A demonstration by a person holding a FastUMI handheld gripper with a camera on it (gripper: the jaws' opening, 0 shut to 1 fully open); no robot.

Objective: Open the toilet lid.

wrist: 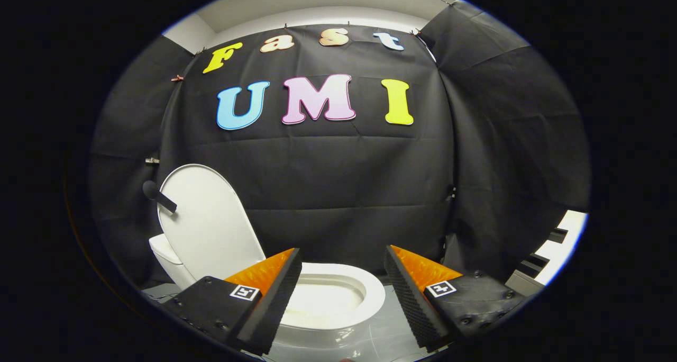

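Observation:
A white toilet stands low and to the left ahead of me. Its lid [207,222] is raised upright, leaning back toward the tank [163,253], with a small dark handle [158,196] sticking out of its left edge. The seat and bowl [338,298] lie exposed, partly between my fingers and behind the left one. My gripper [342,259] is open, fingers wide apart, with nothing between them. It hovers above the bowl's near side, touching nothing.
Black cloth walls close the booth behind and on both sides. The floor [389,330] around the toilet is pale grey. At the right, past the cloth's edge, a white shelf-like structure [550,253] with dark slots shows.

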